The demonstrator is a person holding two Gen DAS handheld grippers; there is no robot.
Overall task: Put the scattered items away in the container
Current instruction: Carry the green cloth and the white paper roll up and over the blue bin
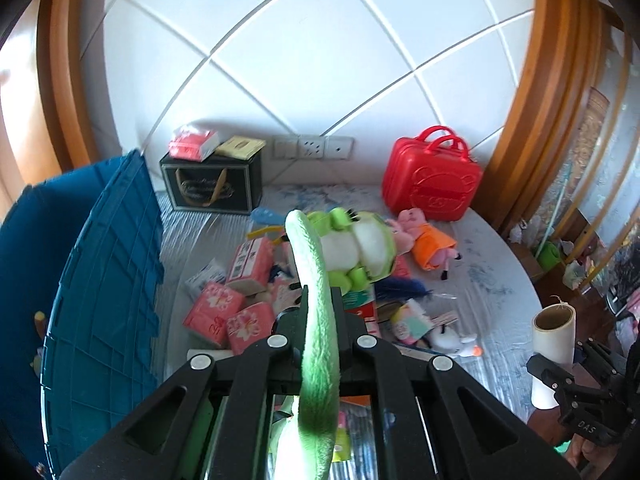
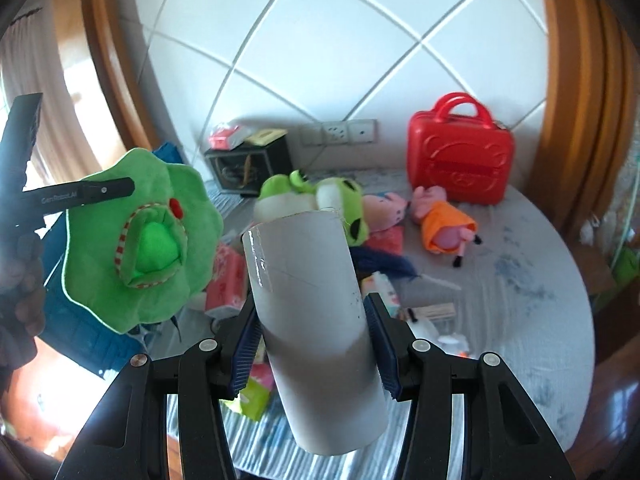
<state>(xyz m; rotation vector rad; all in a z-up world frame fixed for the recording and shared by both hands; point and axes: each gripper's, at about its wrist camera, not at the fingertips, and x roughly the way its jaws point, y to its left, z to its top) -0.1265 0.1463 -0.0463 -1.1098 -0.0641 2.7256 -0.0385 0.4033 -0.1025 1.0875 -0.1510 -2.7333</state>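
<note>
Left gripper: clenched on the green plush hat, ready for the blue crate at left.
Right gripper: grasping the cardboard tube, centre, also for tidying.

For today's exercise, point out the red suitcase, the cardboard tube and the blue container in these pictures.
red suitcase (image 2: pixel 460 160), right wrist view, embossed front panel.
cardboard tube (image 2: pixel 308 280), right wrist view, grey side wall between the pads.
blue container (image 1: pixel 108 264), left wrist view, ribbed outer wall.
</note>
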